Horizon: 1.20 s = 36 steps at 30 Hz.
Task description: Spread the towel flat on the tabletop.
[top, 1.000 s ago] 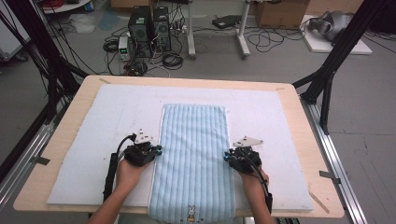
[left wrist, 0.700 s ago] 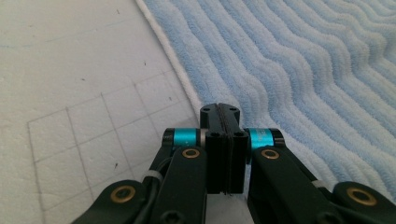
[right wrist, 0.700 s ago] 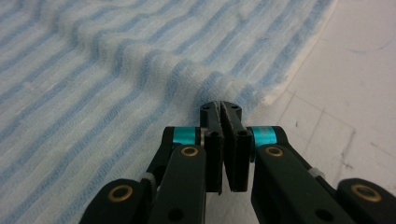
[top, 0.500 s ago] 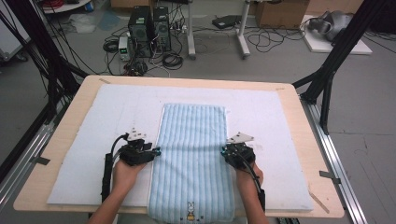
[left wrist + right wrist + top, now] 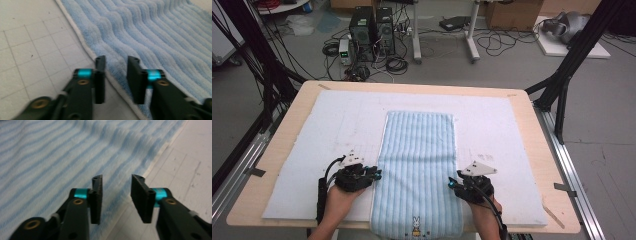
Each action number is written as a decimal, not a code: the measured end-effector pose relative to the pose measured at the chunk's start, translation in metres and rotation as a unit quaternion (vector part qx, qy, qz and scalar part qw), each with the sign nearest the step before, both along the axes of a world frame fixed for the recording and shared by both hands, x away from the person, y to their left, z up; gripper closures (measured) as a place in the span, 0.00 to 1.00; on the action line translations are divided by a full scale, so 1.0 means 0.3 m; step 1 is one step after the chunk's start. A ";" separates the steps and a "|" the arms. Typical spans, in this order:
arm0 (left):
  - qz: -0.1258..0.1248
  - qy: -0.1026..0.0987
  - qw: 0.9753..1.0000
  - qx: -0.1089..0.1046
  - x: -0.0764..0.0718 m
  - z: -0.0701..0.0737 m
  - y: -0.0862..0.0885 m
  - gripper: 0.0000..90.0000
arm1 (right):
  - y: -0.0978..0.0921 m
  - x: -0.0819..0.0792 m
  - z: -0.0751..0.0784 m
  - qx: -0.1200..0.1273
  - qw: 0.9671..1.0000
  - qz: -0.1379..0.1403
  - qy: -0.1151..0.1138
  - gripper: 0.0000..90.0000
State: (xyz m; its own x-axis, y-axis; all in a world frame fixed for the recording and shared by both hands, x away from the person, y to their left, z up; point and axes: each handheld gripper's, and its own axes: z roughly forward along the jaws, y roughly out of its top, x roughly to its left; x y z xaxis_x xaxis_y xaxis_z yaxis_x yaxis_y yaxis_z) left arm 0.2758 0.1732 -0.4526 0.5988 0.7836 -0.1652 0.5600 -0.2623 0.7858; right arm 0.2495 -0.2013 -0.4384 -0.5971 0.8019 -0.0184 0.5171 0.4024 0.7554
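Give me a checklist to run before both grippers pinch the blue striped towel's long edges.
1. Left gripper open: ok, there is a gap between the jaws.
2. Right gripper open: ok, the jaws stand apart.
3. Left jaws over the towel edge: ok, the white hem runs between them in the left gripper view.
4. Right jaws over the opposite edge: ok, the hem runs between them in the right gripper view.
5. Towel flat on the white mat: ok, no folds in the high view.
6. Jaws low enough to catch the fabric: cannot tell.
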 end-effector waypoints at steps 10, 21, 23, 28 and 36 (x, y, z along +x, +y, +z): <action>0.007 0.006 1.000 -0.006 -0.036 0.002 0.013 0.97 | -0.013 -0.019 -0.024 -0.005 1.000 0.025 0.013 0.98; 0.028 -0.040 0.997 -0.052 0.012 0.042 0.045 0.46 | 0.007 -0.020 -0.007 0.012 0.999 0.037 -0.006 0.79; 0.029 -0.048 0.997 -0.060 0.019 0.051 0.053 0.44 | 0.014 -0.016 -0.028 -0.008 0.999 0.040 0.007 0.82; 0.032 -0.063 0.995 -0.075 0.012 0.081 0.064 0.38 | -0.003 -0.066 -0.031 -0.003 0.999 0.044 0.005 0.96; 0.032 -0.091 0.990 -0.104 0.008 0.108 0.061 0.19 | -0.060 -0.081 0.012 0.040 0.999 0.011 -0.028 0.50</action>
